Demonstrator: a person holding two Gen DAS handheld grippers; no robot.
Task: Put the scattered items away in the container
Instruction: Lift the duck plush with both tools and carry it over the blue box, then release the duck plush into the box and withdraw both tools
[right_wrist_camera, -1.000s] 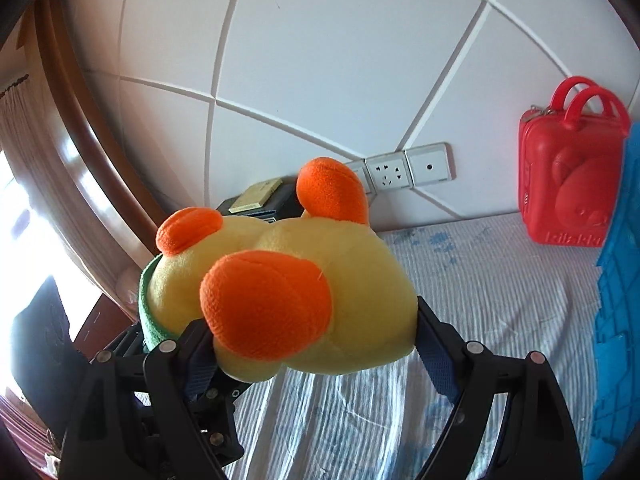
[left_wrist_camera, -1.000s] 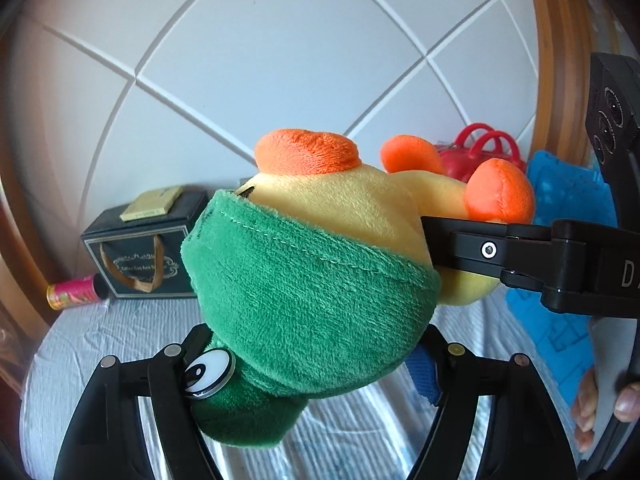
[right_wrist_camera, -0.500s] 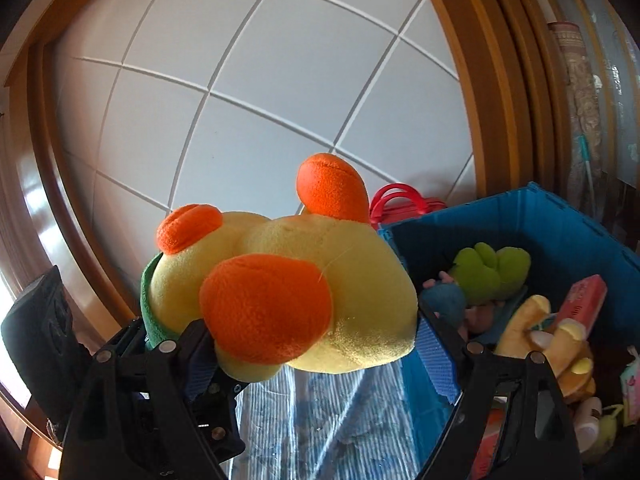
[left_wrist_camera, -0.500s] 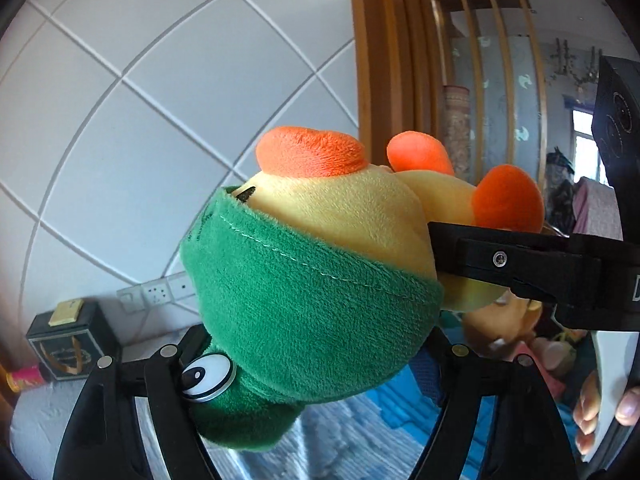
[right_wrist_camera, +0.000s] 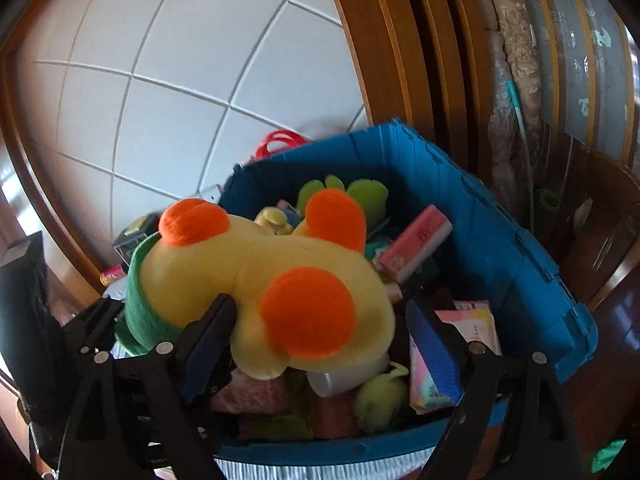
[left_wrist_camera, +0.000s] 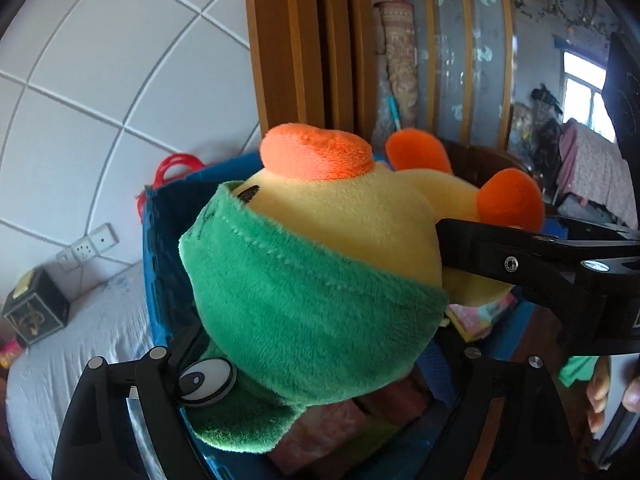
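Since the earlier pictures both grippers have carried the plush toy away from the bed and across to the blue crate; it now hangs above the crate's near edge, over the things already inside. The left gripper has the toy's green hood between its fingers and its jaws are opening, so I cannot tell whether the pads press the hood any more. The right gripper holds the yellow body: its left pad touches the toy, but the right pad stands apart from it, so I judge this grip to be loose. The crate is already quite full (a pink packet, a green plush and other soft things lie in it). The risk, as I see it, is that the toy is let go while it is partly over the rim, so it may roll off toward the bed, or rest on top of the pile and slide out. The pink packet has red characters, too small to read, and the dark box beside the crate carries a gold label that I cannot read.
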